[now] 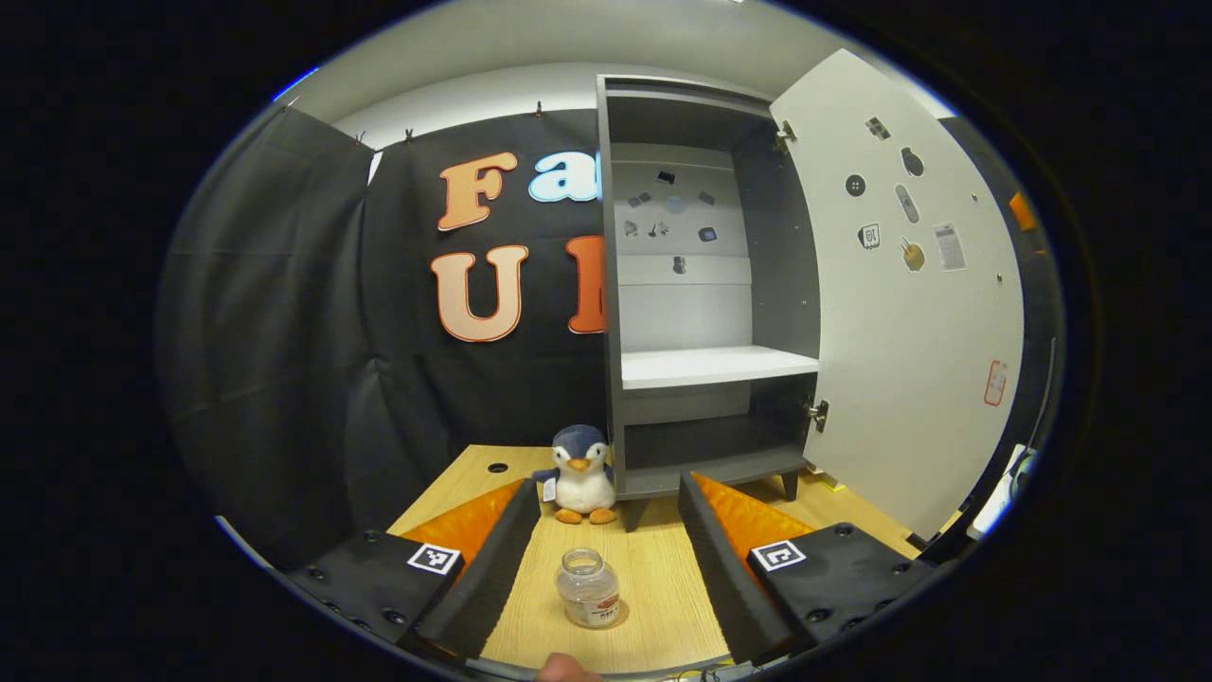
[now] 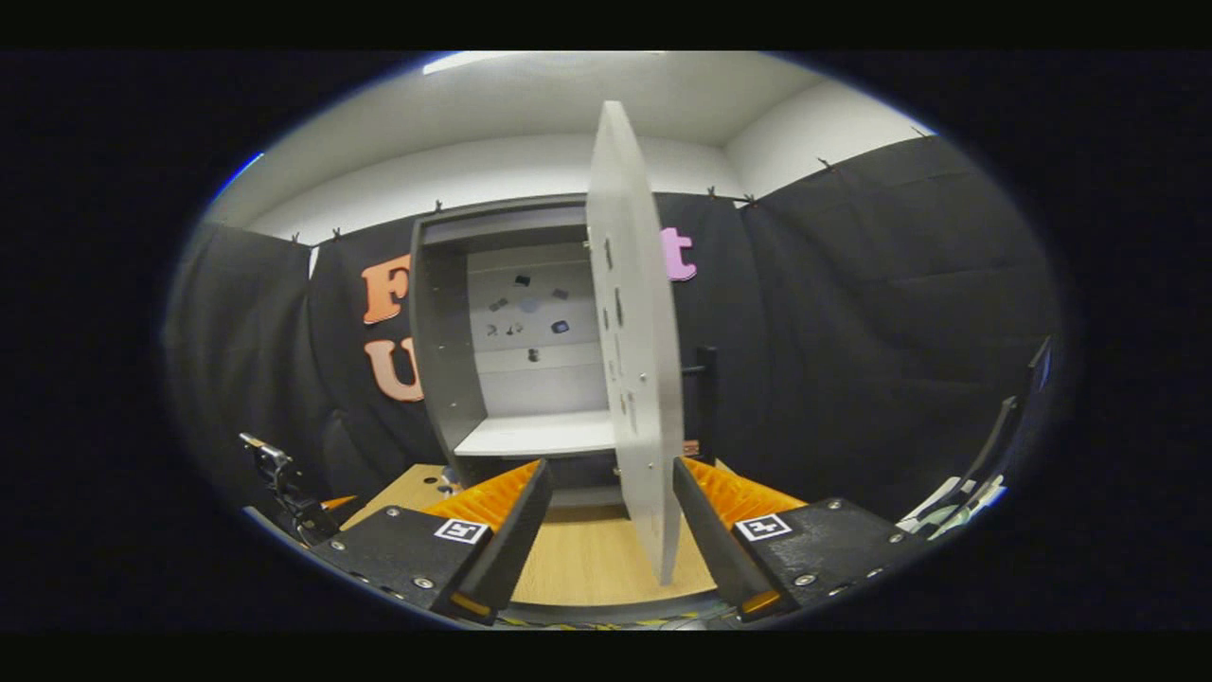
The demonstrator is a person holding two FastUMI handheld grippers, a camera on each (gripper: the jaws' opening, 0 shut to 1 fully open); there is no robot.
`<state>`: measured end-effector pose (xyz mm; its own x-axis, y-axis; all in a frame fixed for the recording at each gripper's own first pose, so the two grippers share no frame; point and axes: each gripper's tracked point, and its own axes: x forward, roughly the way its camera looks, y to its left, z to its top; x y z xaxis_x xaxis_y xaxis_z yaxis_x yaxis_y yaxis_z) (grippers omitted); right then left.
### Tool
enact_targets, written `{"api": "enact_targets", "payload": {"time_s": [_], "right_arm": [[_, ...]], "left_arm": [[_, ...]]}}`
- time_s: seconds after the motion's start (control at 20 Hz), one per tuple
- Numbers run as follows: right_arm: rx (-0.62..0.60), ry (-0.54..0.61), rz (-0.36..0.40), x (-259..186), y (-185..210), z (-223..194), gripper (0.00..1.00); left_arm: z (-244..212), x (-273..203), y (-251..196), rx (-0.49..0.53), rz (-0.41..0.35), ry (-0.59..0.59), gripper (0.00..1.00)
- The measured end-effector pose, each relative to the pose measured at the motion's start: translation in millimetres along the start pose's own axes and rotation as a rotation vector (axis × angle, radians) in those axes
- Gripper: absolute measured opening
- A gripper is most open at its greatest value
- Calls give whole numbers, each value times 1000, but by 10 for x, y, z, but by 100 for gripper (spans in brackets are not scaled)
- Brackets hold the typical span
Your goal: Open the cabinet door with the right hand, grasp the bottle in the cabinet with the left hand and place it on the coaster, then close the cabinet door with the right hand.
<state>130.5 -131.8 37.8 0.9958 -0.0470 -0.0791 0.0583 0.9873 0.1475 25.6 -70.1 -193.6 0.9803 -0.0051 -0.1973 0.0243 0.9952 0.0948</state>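
in the left gripper view the black cloth wall (image 1: 284,313) hung in soft folds on the far left. right of it, a small plush penguin (image 1: 580,475) sat on the pale wood-grain table (image 1: 653,578), just beside the cabinet's left foot. nearer, the bottle (image 1: 588,588) stood upright on the table: a squat clear jar with a wide open neck and a pale label with a red patch. under its right edge showed a thin brownish disc, perhaps the coaster, though the view was too poor to be sure. the left gripper (image 1: 597,554) was spread wide, its two ribbed wedge-shaped fingers standing apart from the bottle on either side, touching nothing.

farther right stood the cabinet (image 1: 705,284), a tall grey box with flat matte walls. one white shelf (image 1: 715,365) crossed it; the shelf and the dark floor below it carried nothing. small stickers dotted its pale back panel. the cabinet door (image 1: 909,313), a smooth white slab with stickers and two metal hinges, was swung fully open to the right.

in the right gripper view the cabinet (image 2: 516,350) lay far left of centre, and the cabinet door (image 2: 639,360) stood edge-on, its lower corner between the fingers of the right gripper (image 2: 606,521). that gripper was spread wide as well, neither finger pressing the door. a black bar handle (image 2: 705,388) showed just right of the door.
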Motion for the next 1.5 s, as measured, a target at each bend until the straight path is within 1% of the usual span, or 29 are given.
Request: {"api": "enact_targets", "payload": {"time_s": [0.05,0.15,0.2,0.25,0.3,0.4,0.55,0.6,0.65,0.75,0.85,0.95,1.0,1.05,1.1,1.15,1.4,1.5], "right_arm": [[1,-5,-15,11,-147,23,81],[0,-1,-50,46,-452,7,82],[0,-1,-60,81,-560,14,88],[7,1,-75,127,-677,10,83],[14,0,-77,174,-757,10,85],[29,22,-77,288,-901,-55,86],[27,28,-44,481,-959,-122,87],[31,39,-25,559,-939,-152,94],[37,50,-17,587,-945,-180,88],[38,54,-7,620,-942,-236,88],[45,44,-5,629,-878,-210,88],[44,37,13,637,-775,-252,86],[51,35,30,644,-675,-255,95],[62,36,51,647,-571,-264,86],[73,37,78,669,-452,-283,95],[82,35,107,692,-323,-296,86],[76,37,241,813,317,-355,86],[63,49,276,891,502,-384,86]], "left_arm": [[18,-13,-27,-2,-7,0,96],[45,-64,-93,-24,-28,0,96],[57,-78,-99,-29,-31,0,96],[77,-79,-91,-31,-30,1,96],[97,-81,-84,-34,-27,2,96],[119,-50,-28,-37,-8,10,96],[173,12,11,-45,9,11,96],[174,36,39,-43,21,15,96],[177,57,61,-42,26,18,96],[225,78,85,-44,35,13,96],[218,100,118,-38,41,10,96],[178,111,120,-39,35,20,96],[178,116,124,-43,33,21,96],[189,123,129,-45,34,21,96],[194,137,121,-45,32,20,96],[217,156,112,-43,29,17,96],[291,149,205,-45,35,-7,96],[338,157,289,-50,43,-21,96]]}}
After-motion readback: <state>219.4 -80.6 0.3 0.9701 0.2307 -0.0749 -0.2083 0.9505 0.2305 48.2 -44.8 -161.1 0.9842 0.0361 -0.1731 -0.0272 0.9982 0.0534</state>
